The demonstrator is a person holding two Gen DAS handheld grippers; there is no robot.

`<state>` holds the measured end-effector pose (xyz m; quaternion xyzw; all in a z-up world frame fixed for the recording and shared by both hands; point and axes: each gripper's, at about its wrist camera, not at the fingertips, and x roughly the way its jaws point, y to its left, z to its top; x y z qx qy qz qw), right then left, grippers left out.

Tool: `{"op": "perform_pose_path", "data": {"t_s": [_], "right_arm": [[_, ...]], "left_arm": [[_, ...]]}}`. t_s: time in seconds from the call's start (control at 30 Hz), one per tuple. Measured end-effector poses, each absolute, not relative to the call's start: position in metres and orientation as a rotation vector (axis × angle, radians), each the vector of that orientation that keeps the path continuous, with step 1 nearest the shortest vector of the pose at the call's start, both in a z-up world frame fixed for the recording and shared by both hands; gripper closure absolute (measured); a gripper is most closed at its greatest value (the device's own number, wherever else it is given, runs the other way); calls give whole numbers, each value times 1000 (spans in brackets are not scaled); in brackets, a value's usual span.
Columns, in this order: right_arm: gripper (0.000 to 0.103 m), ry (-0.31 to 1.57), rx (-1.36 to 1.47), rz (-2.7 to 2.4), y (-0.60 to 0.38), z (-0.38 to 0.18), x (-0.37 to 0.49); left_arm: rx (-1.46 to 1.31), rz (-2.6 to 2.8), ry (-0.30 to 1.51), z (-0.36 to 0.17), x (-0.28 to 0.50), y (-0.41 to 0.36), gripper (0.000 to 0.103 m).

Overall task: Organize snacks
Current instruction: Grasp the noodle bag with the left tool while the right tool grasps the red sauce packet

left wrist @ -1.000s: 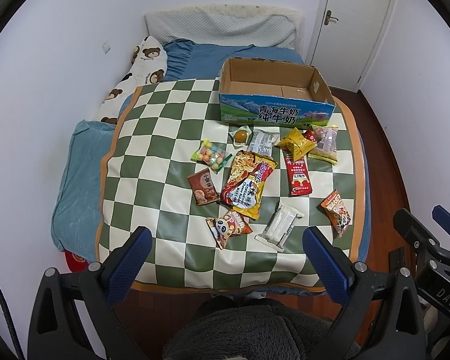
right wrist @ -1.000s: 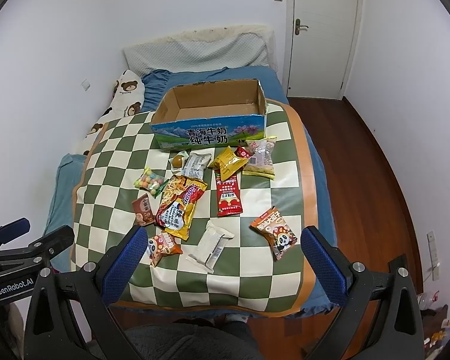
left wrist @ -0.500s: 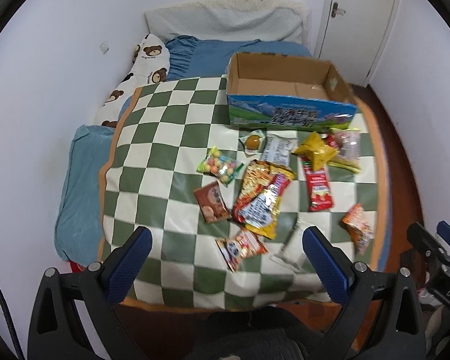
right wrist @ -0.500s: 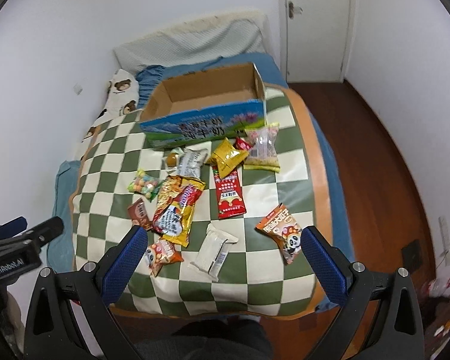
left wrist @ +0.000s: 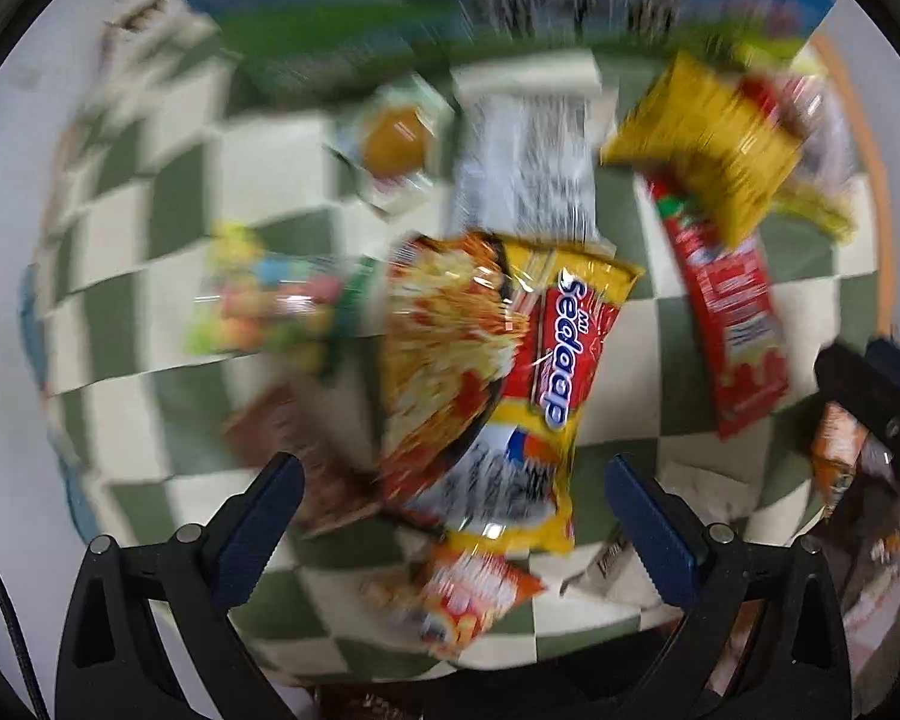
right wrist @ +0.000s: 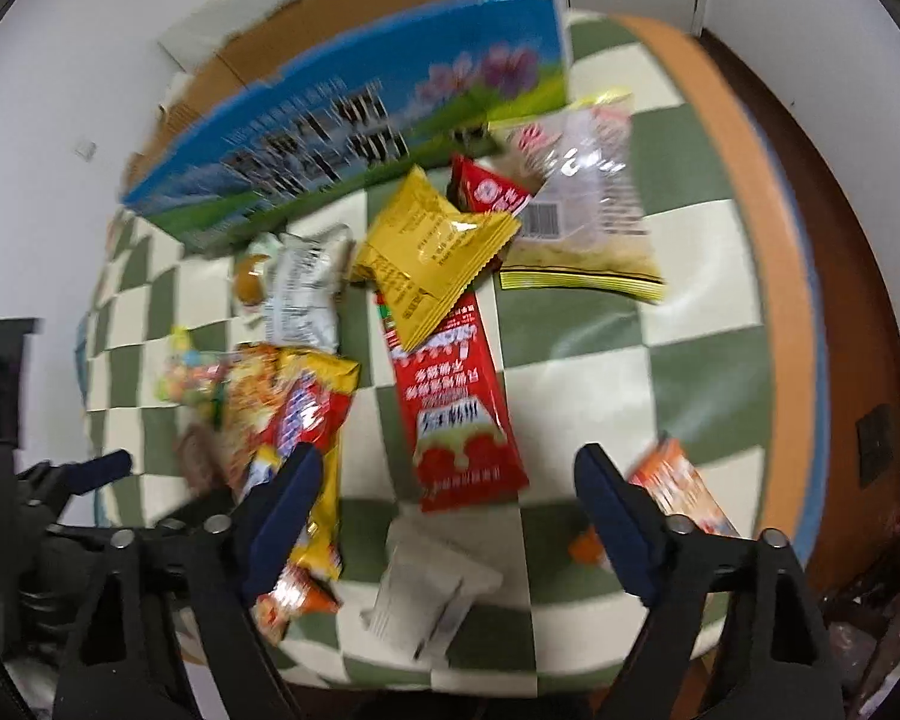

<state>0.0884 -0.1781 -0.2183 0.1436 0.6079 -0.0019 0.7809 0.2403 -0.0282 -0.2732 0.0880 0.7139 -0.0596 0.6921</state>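
Several snack packets lie on a green-and-cream checkered mat point(right wrist: 708, 354). My left gripper point(left wrist: 450, 480) is open and empty, low over the yellow-red Sedaap noodle pack point(left wrist: 510, 384). My right gripper point(right wrist: 450, 480) is open and empty, just over the lower end of a long red packet point(right wrist: 456, 408). An open cardboard box point(right wrist: 360, 120) with a blue-green printed side stands behind the snacks. A yellow packet point(right wrist: 432, 246) and a clear packet point(right wrist: 576, 204) lie in front of it. Both views are motion-blurred.
A candy bag point(left wrist: 258, 306), an egg pack point(left wrist: 396, 138), a white wrapper point(right wrist: 432, 594), a brown packet point(left wrist: 294, 444) and orange panda packs point(right wrist: 678, 486) lie around. The mat's orange border point(right wrist: 780, 300) runs on the right, with wood floor point(right wrist: 858, 300) beyond.
Both grippers have dropped from high above the bed to close over the snacks. The left is now over the noodle pack, the right over the red packet. Both stay open.
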Motion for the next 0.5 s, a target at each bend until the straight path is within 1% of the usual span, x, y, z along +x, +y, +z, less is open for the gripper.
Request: {"op": "perform_pose_path", "data": {"t_s": [0.07,0.1,0.13,0.17,0.23,0.33,0.37,0.4,0.5], "right_arm": [[25,1342,299,-6,-175,-237,102],[25,1363,294,-9,-174,-248,110],[26,1377,290,-8,-173,-255,114],[26,1393,278,-12,-172,-264,119],[26,1410,251,-18,-169,-276,128],[37,1438,202,-33,-164,-292,135],[44,1435,197,-33,-163,-293,135],[46,1432,194,-35,-162,-293,132],[46,1476,195,-72,-158,-296,121]], "left_arm": [[192,-160,1636,-299,248,-32,1],[194,-168,1640,-307,251,-33,4],[195,-170,1635,-312,253,-34,17],[175,-179,1631,-316,254,-33,19],[133,-173,1622,-317,256,-28,19],[81,-132,1588,-312,252,-15,20],[64,-111,1586,-311,251,-9,20],[39,-103,1589,-312,248,-5,20],[-11,-113,1608,-316,243,-1,19]]}}
